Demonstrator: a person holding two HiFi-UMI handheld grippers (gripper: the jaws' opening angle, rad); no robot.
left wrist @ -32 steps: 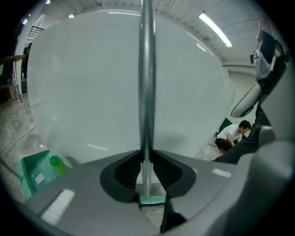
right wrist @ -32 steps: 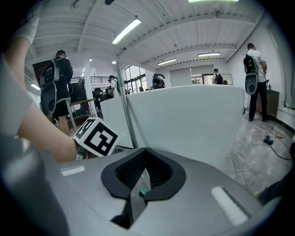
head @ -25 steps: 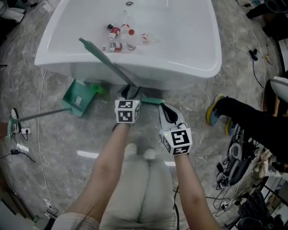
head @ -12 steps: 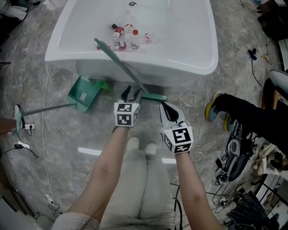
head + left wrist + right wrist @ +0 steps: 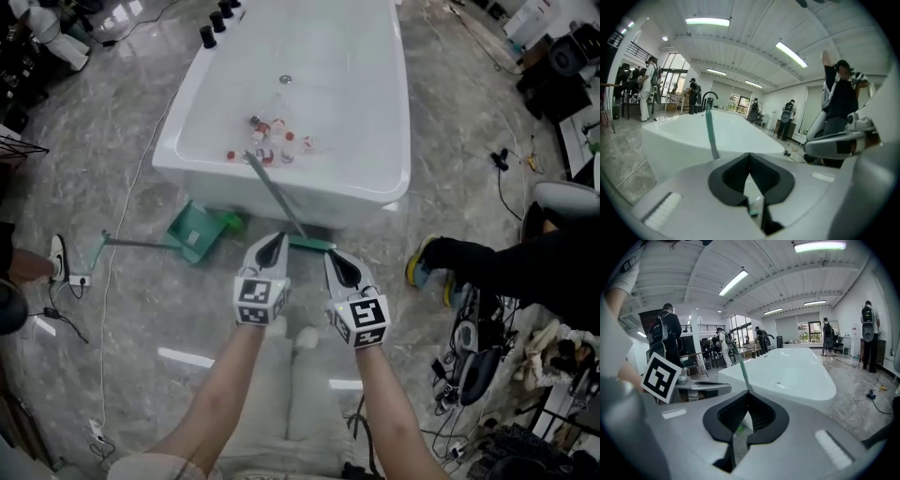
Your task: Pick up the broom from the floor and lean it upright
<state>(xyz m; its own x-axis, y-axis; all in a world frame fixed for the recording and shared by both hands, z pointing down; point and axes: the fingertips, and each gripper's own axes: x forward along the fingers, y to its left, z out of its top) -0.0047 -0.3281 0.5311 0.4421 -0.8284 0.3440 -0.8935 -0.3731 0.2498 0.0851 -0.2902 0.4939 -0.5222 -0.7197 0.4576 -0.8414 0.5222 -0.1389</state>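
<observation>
The broom leans with its grey-green handle (image 5: 275,199) against the rim of the white bathtub (image 5: 375,122); its green head (image 5: 312,246) rests on the floor at the tub's foot. My left gripper (image 5: 277,238) hovers just left of the head, shut and empty. My right gripper (image 5: 331,254) hangs just right of it, also shut on nothing. In the left gripper view the handle (image 5: 711,136) rises beyond and left of the closed left gripper (image 5: 750,157). In the right gripper view the handle (image 5: 744,371) stands behind the closed right gripper (image 5: 747,393).
A green dustpan (image 5: 199,234) with a long handle lies on the floor left of the broom. Several small bottles (image 5: 272,139) lie in the tub. A person's leg and shoe (image 5: 427,262) are at the right, with cables and gear beyond. Another shoe (image 5: 58,258) shows at left.
Both grippers have risen away from the floor and the view has pulled back. The left jaws, open before, are closed now. The broom still leans on the tub rim.
</observation>
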